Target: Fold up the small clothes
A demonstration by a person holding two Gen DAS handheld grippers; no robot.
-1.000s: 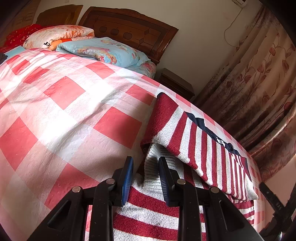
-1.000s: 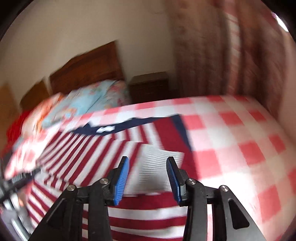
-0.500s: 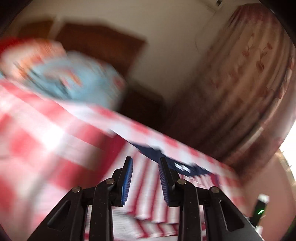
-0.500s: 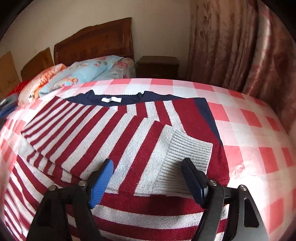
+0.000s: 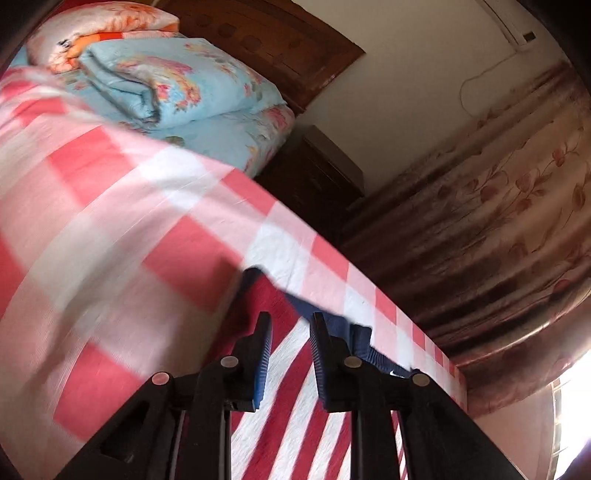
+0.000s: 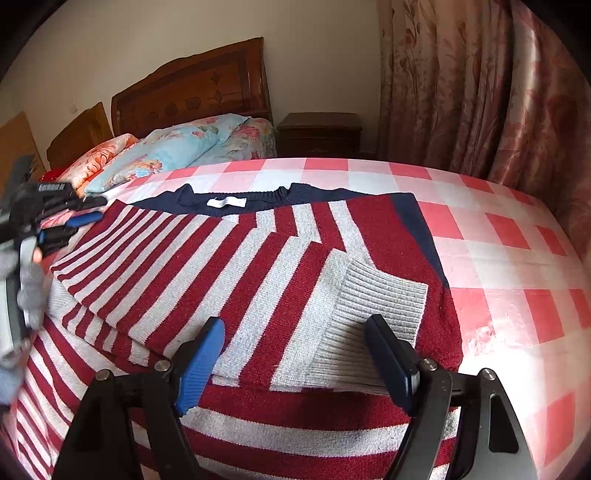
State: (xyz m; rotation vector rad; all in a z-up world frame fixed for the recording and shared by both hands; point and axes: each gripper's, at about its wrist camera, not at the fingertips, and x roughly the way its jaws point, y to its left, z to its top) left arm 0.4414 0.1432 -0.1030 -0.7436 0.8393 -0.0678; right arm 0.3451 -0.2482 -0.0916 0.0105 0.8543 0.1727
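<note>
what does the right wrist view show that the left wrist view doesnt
Only the right wrist view shows the folded-in sleeve with its grey ribbed cuff, the white neck label and the left hand-held gripper hovering at the sweater's far left side. Only the left wrist view shows the wall air conditioner and a bright window. Both show the striped sweater, the pink checked bedspread, the blue floral pillow, the headboard, the nightstand and the curtain.
</note>
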